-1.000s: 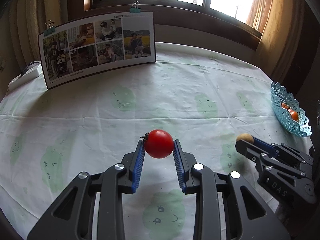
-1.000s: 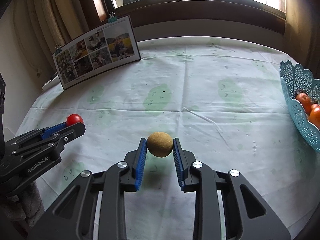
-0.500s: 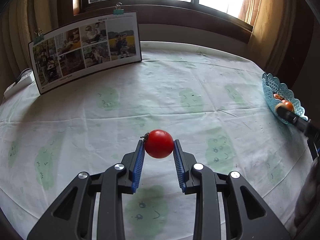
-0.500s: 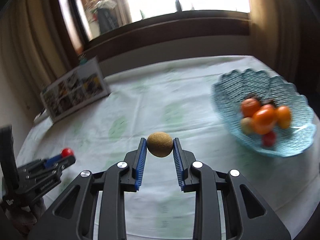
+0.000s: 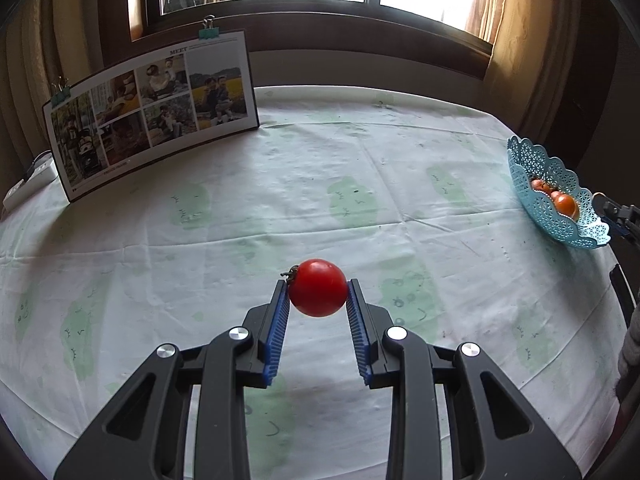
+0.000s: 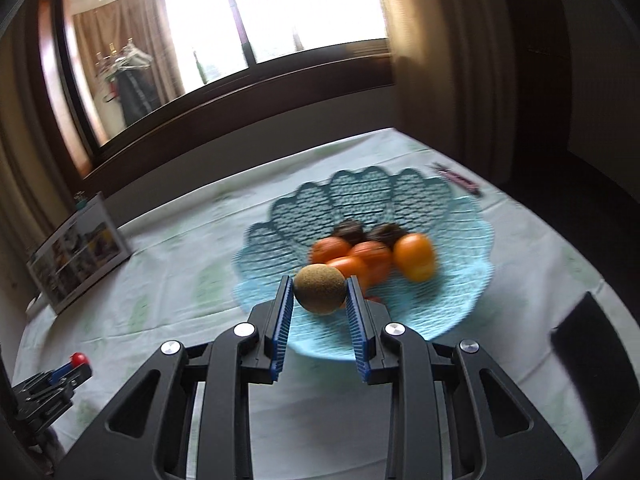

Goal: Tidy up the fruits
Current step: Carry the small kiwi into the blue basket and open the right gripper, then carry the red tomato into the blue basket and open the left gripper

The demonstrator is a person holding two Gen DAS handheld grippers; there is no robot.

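Observation:
My left gripper (image 5: 318,290) is shut on a red tomato (image 5: 318,287), held above the middle of the table. My right gripper (image 6: 320,290) is shut on a brown kiwi (image 6: 320,288) and hovers over the near rim of the blue lattice fruit basket (image 6: 460,280). Orange fruits (image 6: 414,256) and two dark ones (image 6: 350,231) lie in the basket. In the left wrist view the basket (image 5: 536,160) sits at the table's right edge, with the right gripper's tip (image 5: 616,212) just behind it. In the right wrist view the left gripper (image 6: 74,364) with the tomato (image 6: 78,358) shows at lower left.
A photo board (image 5: 152,108) held by clips stands at the back left of the table. A white power strip (image 5: 28,178) lies at the far left edge. A green-patterned cloth (image 5: 280,208) covers the table. A dark chair back (image 6: 592,344) stands at right.
My right gripper has swung right and up with the kiwi, from mid-table to over the basket. My left gripper has drifted slightly with the tomato still in it.

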